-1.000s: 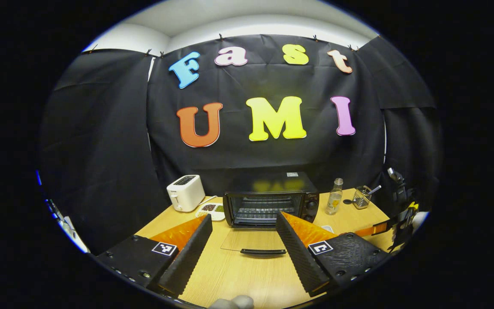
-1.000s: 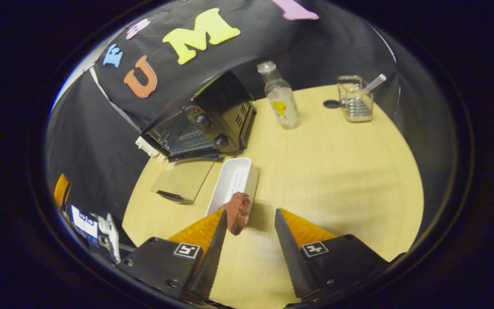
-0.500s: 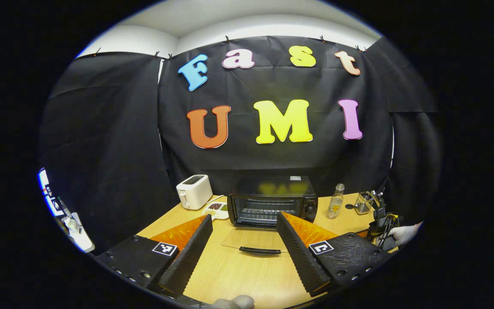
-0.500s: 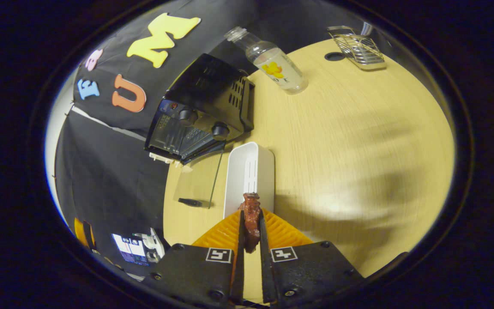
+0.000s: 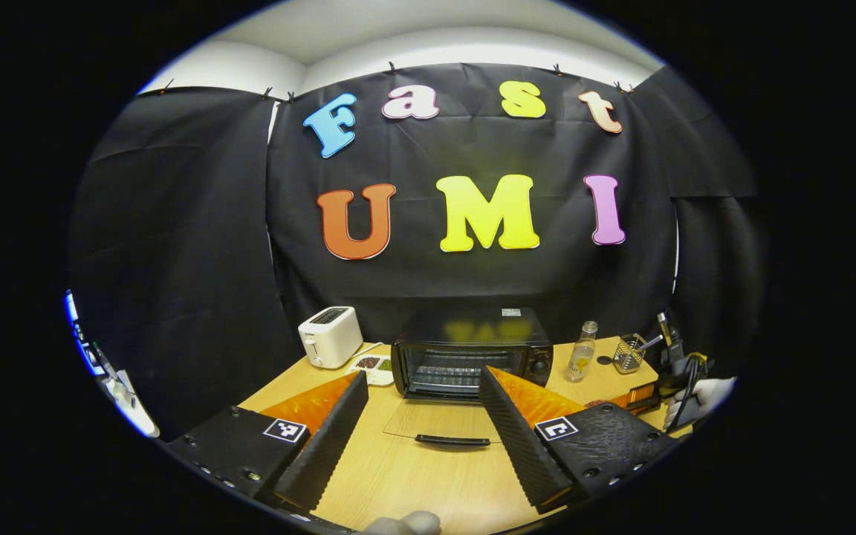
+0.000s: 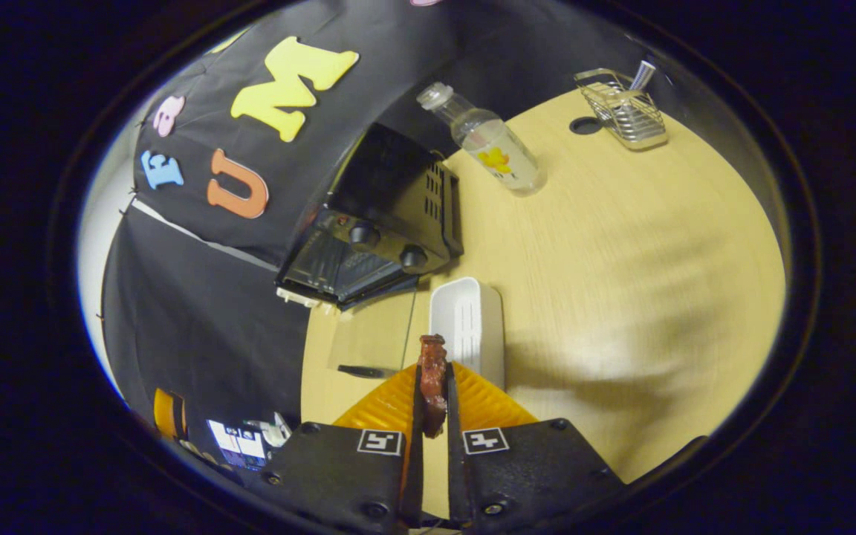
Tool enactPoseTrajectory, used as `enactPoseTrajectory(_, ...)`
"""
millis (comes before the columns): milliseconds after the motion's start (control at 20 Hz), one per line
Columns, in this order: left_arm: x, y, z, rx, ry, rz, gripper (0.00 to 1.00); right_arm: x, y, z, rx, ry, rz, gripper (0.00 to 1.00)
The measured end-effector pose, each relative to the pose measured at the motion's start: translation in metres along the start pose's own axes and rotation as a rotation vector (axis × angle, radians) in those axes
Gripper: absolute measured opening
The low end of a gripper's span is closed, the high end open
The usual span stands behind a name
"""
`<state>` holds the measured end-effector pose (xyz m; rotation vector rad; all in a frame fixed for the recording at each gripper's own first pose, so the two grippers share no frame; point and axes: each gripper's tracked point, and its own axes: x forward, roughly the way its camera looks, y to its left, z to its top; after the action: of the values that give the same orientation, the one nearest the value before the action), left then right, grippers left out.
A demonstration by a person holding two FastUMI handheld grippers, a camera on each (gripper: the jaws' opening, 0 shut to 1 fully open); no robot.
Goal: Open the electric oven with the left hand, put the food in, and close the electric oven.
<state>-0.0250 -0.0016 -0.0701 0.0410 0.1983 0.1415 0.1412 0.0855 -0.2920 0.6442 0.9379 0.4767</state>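
Oven sits low centre in the left gripper view, door already dropped flat onto the table, handle toward me, rack visible inside. So opening looks done; step in hand is getting the food in.

My left gripper hangs in front of the open door, jaws wide apart, holding nothing, well back from the oven mouth.

My right gripper has jaws together, clamped on the food, a dark reddish chunk standing up between the fingertips at lower centre of the right gripper view. Food is lifted, just beside the near end of the white tray, not resting in it as far as I can tell. Oven is up and left of centre in that view, knobs facing me, door lying flat below it.

Other stuff: bottle upper centre, wire rack upper right, toaster left of the oven in the left gripper view. Right-hand rig and a gloved hand at the right edge of the left gripper view.

Next move, my guess: swing the right gripper left over the flat door, go in level above the rack, release there. Watch the door edge and upper frame. Left stays clear, then lifts the handle to shut.
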Motion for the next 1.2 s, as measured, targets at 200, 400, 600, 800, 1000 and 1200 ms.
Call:
enactPoseTrajectory(200,0.013,0.008,-0.001,0.022,0.001,-0.089,0.96,0.015,0.038,0.012,0.011,-0.113,-0.004,0.17)
enactPoseTrajectory(400,0.023,0.029,-0.004,0.010,0.004,-0.154,0.96,0.047,0.087,0.004,0.071,-0.200,0.032,0.17)
enactPoseTrajectory(600,0.036,0.056,-0.011,0.003,0.008,-0.154,0.96,0.101,0.128,-0.004,0.186,-0.297,0.088,0.16)
enactPoseTrajectory(800,0.041,0.088,-0.025,0.031,0.019,-0.127,0.96,0.152,0.143,0.013,0.369,-0.513,0.083,0.17)
enactPoseTrajectory(1000,0.042,0.116,-0.049,-0.002,0.043,-0.080,0.96,0.200,0.157,0.024,0.535,-0.582,0.150,0.16)
enactPoseTrajectory(1200,0.045,0.134,-0.070,-0.001,0.074,-0.048,0.96,0.231,0.158,0.047,0.568,-0.674,0.159,0.16)
